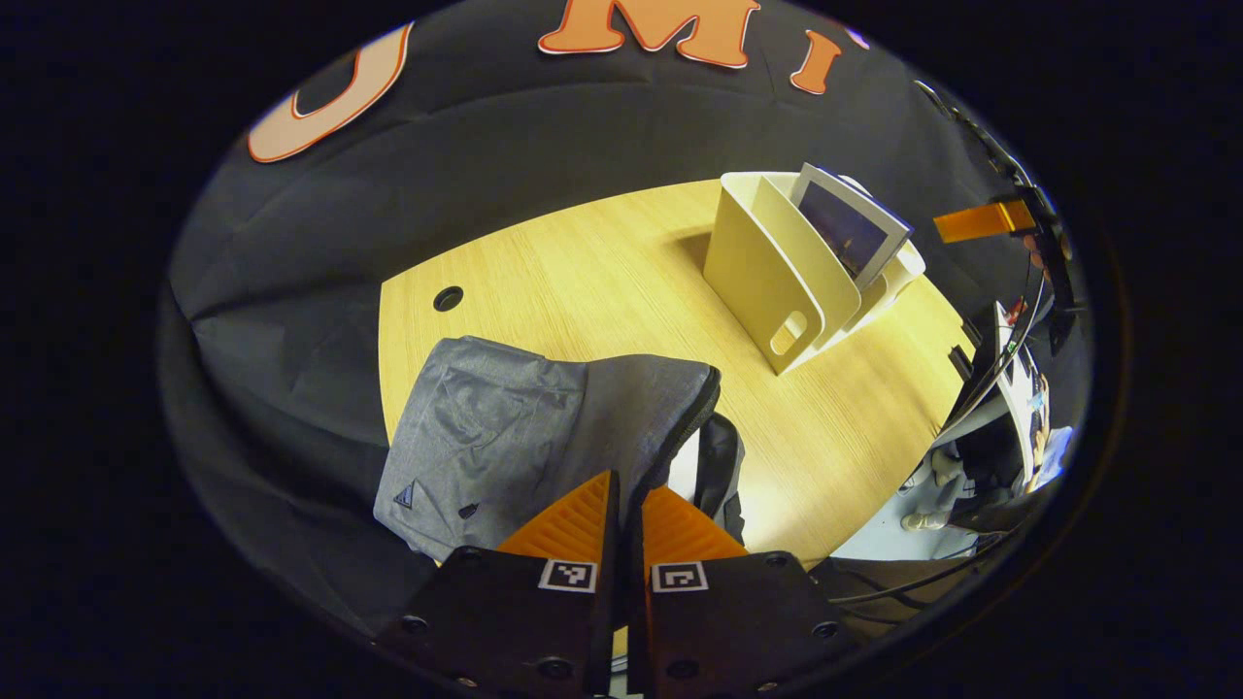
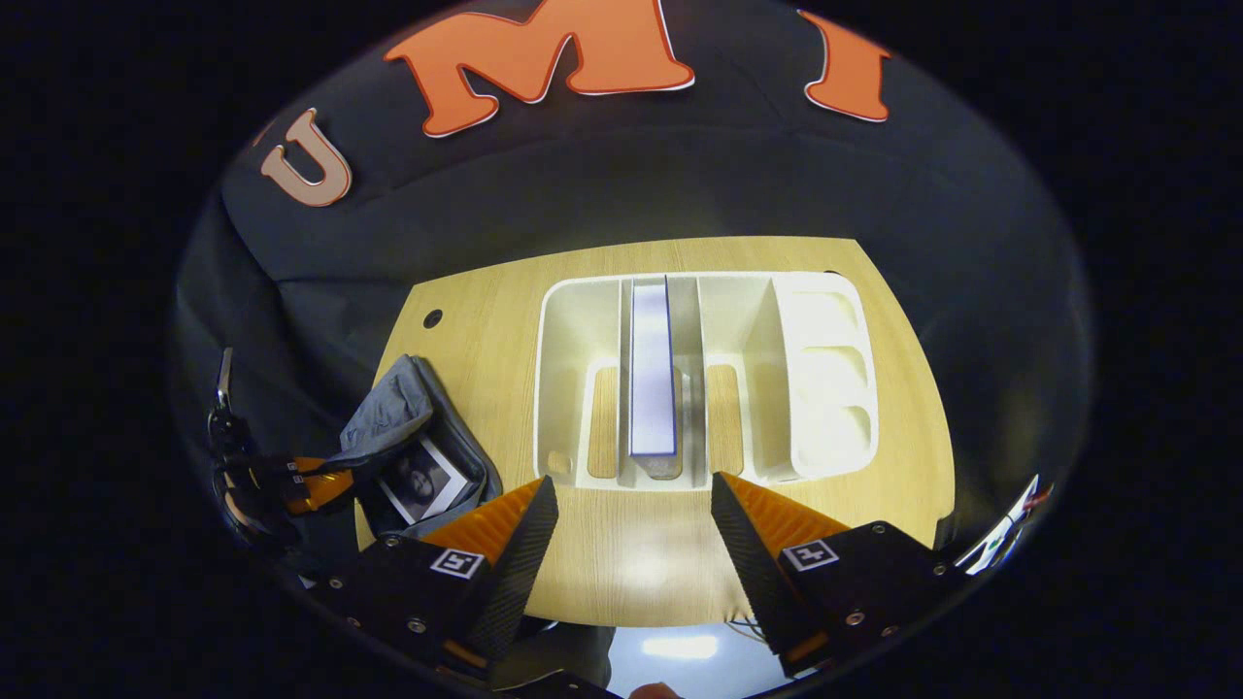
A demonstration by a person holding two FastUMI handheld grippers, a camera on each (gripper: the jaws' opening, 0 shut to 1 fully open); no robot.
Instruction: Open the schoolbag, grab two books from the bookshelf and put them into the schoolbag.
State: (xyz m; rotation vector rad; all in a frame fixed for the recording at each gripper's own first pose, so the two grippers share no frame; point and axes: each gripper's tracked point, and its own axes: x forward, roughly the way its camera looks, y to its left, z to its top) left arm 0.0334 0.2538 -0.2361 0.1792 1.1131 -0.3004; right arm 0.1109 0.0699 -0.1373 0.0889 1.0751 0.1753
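On the table's (image 2: 621, 553) left edge, near the front corner, I log item one: schoolbag (image 2: 408, 427), grey fabric, soft and floppy, mouth held open. It will sag if let go, so I judge the rim by the zip the right hold. My left gripper (image 1: 626, 505) is pinched on that rim, fingers nearly closed with the dark edge of the bag between them. From the right gripper view the same gripper (image 2: 320, 485) sits at the bag's left lip.

Item two: first book (image 2: 422, 481), already lying inside the open bag, cover up.

Item three, centre of the table towards the back edge: bookshelf (image 2: 704, 374), pale plastic, stiff, several upright slots, light enough to slide if I drag against it.

Item four: second book (image 2: 651, 374), standing in a slot left of the shelf's middle, edge facing up. Thin, rigid enough along the spine, glossy cover, likely slippery. Best taken across its exposed near end, squarely, one finger on each cover.

Item five: my right gripper (image 2: 631, 524), jaws spread wide and empty, hovering at the table's front edge, roughly in line with that book.
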